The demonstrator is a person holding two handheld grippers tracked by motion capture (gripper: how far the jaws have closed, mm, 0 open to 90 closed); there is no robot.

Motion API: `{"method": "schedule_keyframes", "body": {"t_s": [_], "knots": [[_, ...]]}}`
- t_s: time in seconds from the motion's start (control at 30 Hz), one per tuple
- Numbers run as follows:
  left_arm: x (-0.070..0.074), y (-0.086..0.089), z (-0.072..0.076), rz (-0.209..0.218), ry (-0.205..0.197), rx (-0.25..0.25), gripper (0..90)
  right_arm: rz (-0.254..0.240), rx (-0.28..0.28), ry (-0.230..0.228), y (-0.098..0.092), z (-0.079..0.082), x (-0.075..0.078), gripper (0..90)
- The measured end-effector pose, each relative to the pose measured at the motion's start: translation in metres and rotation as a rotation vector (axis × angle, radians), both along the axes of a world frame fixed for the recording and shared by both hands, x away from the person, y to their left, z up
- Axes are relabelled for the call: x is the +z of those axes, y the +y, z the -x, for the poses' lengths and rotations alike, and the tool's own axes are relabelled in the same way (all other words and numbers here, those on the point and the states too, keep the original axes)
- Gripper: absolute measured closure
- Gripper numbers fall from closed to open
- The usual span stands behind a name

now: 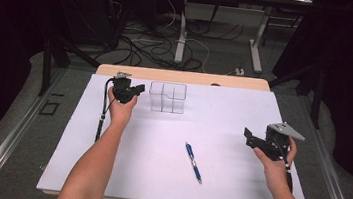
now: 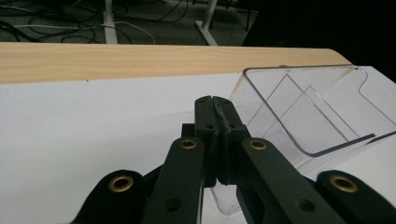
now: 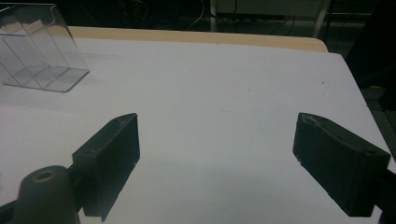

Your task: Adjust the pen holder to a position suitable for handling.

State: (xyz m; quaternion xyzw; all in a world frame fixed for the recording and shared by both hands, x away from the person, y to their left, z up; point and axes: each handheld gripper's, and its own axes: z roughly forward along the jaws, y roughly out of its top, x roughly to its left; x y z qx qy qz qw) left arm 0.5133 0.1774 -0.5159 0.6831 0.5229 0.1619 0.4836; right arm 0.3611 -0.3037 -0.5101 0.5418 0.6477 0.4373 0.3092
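Clear organiser (image 1: pixel 167 97) beside closed left claw (image 1: pixel 140 88), blue pen (image 1: pixel 193 162) mid-table, right claw (image 1: pixel 248 138) apart.

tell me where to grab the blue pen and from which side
Grip the blue pen around the middle of its barrel, coming straight down from above. It lies flat on the white sheet, slanting toward the near edge, so set the jaws across the barrel. The open right gripper is probably best placed.
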Motion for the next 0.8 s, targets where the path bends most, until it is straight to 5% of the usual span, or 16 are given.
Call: {"method": "schedule_keyframes", "body": {"t_s": [0.37,0.8], "knots": [[-0.006,-0.010,-0.003,-0.018,0.013,-0.069,89.7,0.003,-0.001,-0.007,0.000,0.000,0.000,14.3],[-0.001,-0.033,-0.004,-0.047,0.008,-0.094,89.8,-0.003,0.001,-0.001,0.000,0.000,0.000,14.3]]}}
